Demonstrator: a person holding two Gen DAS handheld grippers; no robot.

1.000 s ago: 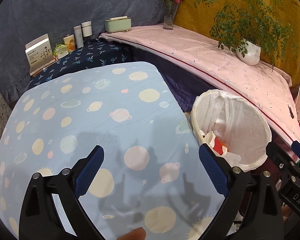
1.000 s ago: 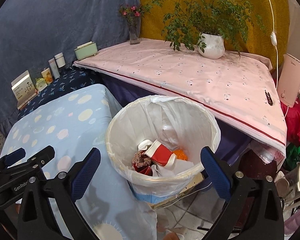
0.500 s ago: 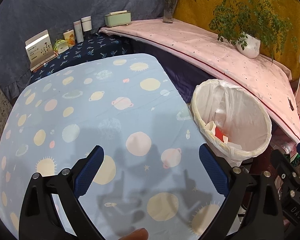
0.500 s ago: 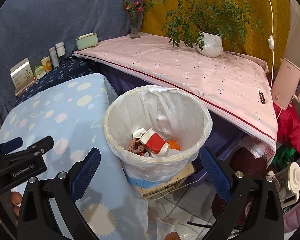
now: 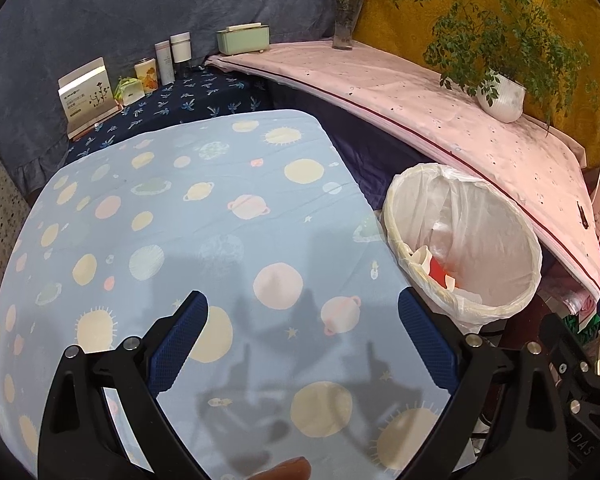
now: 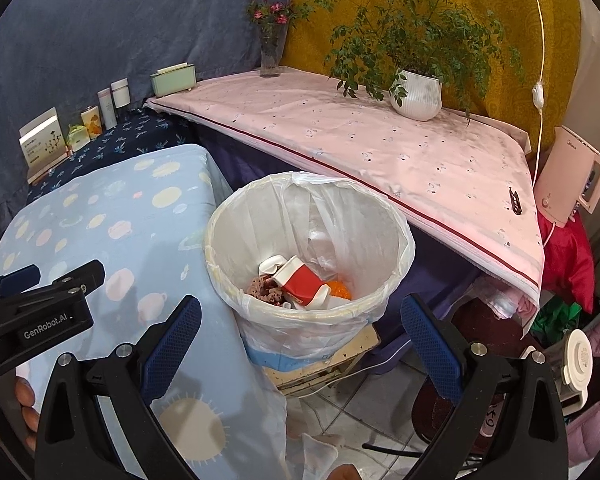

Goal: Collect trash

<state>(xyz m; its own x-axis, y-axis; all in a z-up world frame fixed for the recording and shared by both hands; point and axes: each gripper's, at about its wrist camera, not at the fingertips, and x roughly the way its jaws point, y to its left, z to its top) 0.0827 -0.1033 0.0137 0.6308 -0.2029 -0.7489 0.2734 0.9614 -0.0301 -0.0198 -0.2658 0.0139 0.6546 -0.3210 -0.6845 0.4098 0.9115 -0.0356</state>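
Note:
A bin lined with a white bag [image 6: 380,216] stands between the blue planet-print table [image 6: 112,216] and the pink shelf; it also shows in the left wrist view [image 5: 496,216]. Inside lie a crushed red-and-white cup [image 6: 300,280], brown scraps and something orange. My right gripper [image 6: 300,328] is open and empty, above and in front of the bin. My left gripper [image 5: 302,320] is open and empty over the blue table [image 5: 204,216], left of the bin. The left gripper's body shows in the right wrist view [image 6: 40,312].
A pink-covered shelf [image 6: 360,136] runs behind the bin with a potted plant [image 6: 416,92], a flower vase [image 6: 270,52] and a green box [image 6: 174,78]. Bottles and a card stand on the dark blue cloth [image 5: 188,96]. A pink kettle [image 6: 572,176] and clutter sit at right.
Both grippers have drawn back and up from the bin, which now looks smaller and farther. Both stay open and empty.

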